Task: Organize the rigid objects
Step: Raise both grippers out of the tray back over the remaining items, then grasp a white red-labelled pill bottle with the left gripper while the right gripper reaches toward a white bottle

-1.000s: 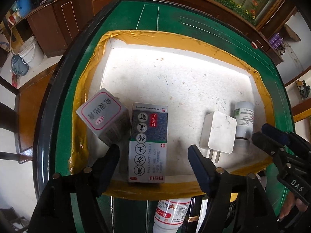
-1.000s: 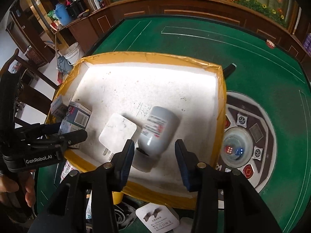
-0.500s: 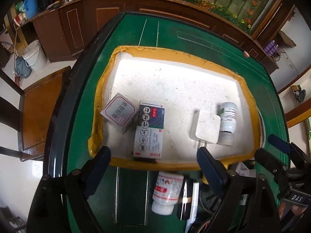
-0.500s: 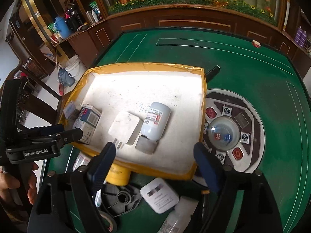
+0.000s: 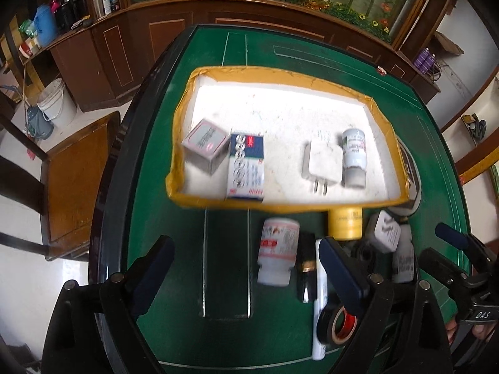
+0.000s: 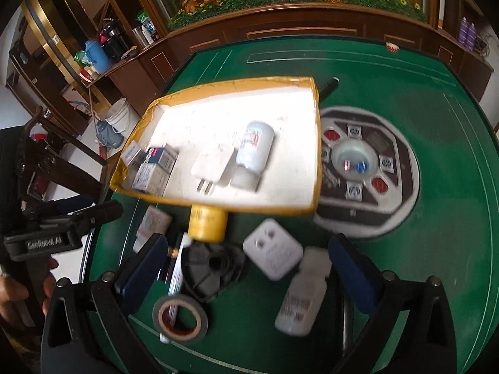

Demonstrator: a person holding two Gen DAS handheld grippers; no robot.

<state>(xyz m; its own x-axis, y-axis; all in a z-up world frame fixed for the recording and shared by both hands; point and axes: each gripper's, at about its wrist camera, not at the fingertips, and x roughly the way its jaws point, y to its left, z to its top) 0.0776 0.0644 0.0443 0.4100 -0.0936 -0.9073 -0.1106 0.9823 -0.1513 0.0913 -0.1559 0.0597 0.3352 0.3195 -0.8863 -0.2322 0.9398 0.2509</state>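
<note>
A white tray with a yellow taped rim (image 5: 218, 201) (image 6: 249, 207) lies on the green table. In it lie a grey box (image 5: 204, 143), a blue-and-white medicine box (image 5: 246, 165) (image 6: 154, 168), a white charger (image 5: 321, 163) (image 6: 212, 165) and a grey-white bottle (image 5: 354, 155) (image 6: 252, 152). In front of the tray lie a white bottle (image 5: 277, 255), a yellow roll (image 5: 344, 221) (image 6: 207, 222), a white adapter (image 6: 273, 252), another white bottle (image 6: 301, 299), a tape roll (image 6: 179, 318) (image 5: 338, 325) and a pen (image 5: 319, 305). My left gripper (image 5: 246, 274) and right gripper (image 6: 246, 271) are open and empty above these loose items.
A round dice console (image 6: 358, 168) sits right of the tray. A black round object (image 6: 212, 268) lies by the tape roll. A wooden chair (image 5: 75, 168) stands left of the table. Wooden cabinets (image 5: 280, 18) run behind.
Both grippers have drawn back and up from the tray and opened wide. The right one has let go of the grey-white bottle, which stays in the tray. The loose items have come into view.
</note>
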